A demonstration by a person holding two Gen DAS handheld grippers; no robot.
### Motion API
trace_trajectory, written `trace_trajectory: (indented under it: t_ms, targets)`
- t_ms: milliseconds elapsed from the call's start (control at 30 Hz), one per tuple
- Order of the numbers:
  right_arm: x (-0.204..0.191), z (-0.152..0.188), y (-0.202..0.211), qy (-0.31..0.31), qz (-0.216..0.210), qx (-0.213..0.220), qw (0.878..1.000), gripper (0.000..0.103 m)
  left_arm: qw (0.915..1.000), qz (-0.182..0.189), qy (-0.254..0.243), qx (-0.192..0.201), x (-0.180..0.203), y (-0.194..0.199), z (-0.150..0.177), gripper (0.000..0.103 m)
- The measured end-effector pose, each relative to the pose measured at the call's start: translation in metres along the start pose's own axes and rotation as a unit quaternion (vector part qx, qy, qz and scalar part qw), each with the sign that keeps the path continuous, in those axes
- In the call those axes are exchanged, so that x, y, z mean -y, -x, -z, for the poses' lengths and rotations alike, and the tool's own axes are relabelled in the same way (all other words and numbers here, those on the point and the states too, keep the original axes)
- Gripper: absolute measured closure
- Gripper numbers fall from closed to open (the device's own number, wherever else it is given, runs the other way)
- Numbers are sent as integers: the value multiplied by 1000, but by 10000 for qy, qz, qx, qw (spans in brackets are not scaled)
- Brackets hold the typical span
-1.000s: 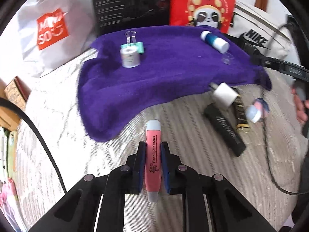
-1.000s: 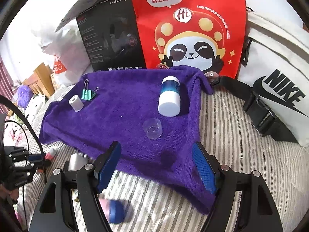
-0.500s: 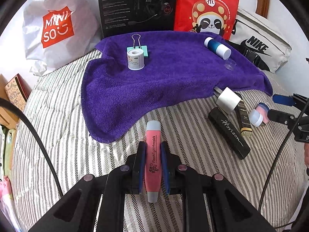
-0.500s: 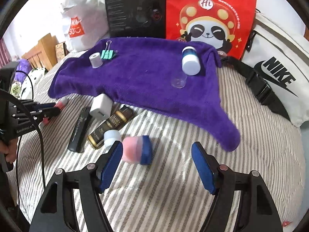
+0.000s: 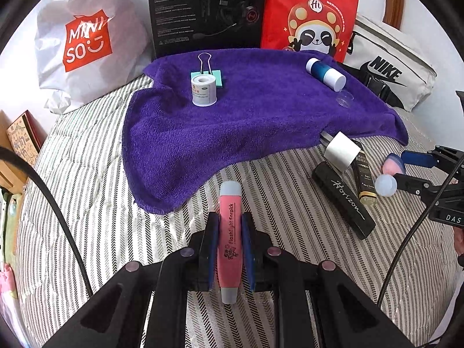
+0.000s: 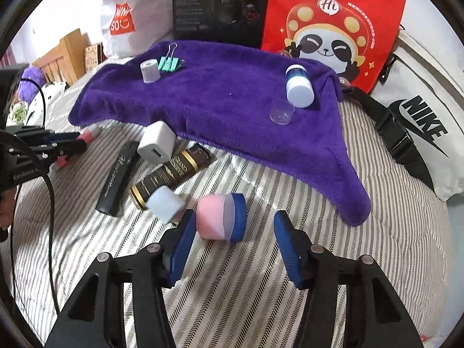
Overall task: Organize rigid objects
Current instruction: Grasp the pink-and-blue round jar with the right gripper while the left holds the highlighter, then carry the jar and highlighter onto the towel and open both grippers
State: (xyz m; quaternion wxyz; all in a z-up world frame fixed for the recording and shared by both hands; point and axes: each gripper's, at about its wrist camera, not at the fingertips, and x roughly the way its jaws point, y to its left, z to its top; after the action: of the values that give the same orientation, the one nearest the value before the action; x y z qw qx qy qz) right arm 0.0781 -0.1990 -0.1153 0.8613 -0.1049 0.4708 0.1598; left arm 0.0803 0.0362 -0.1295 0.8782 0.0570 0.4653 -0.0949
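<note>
— Clamping the pink highlighter pen (image 5: 230, 239) at bottom centre of the left wrist view, my left gripper (image 5: 230, 249) presses both pads on its barrel above the striped bedcover (image 5: 87, 203). And the other side?

— My right gripper (image 6: 232, 245) is closing its jaws at lower centre of the right wrist view; the pink-and-blue cap-shaped piece (image 6: 221, 217) lies between them, close to the left pad and clear of the right one. A pale blue cap (image 6: 165, 204) sits just left of it.

— What lies on the purple towel (image 6: 217, 107)?

— A tape roll (image 6: 149, 71) and a green binder clip (image 6: 168, 63) at upper left, a blue-and-white bottle (image 6: 298, 85) and a clear cup (image 6: 281, 111) at upper right.
</note>
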Motion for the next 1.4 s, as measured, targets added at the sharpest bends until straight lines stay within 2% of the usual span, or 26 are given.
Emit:
trace_trajectory:
  t_ms: [167,233,267,300,400,567,833,1067,1267,1400]
  targets:
    - [-3,0,-8,93,36,-34,9999,50,10000,-18,-11,0,1,0,0,87]
    - [-4,-1,-10,92,-9,69,9999,55,10000,-20,-1,-2,2,0,0,87]
    - [-4,-1,-10,95,-48,94,9999,66,10000,-18,-3,-5,1,0,0,87]
    - [-4,-1,-10,84,-111,126,9998,68,10000,-18,-6,-2,1,0,0,87]
    - [-3,0,-8,122,112,80,9998,68,10000,-23,5,-3,1,0,-1,87]
    - [8,7,-5,-17,180,5,9998,68,10000,-45,8,12,2,0,0,87]
    - [18,14,-6,-421,-82,196,9989,67,10000,-29,-13,-8,2,0,-1,87]
    - [18,14,-7,-419,-102,180,9989,67,10000,61,18,-49,-1,-2,-3,87]
    - [18,14,-6,-430,-120,189,9988,66,9978,567,345,-64,-17,-1,-3,87]
    - [18,15,-6,-443,-120,238,9987,66,9991,373,136,-132,-8,-3,-5,87]
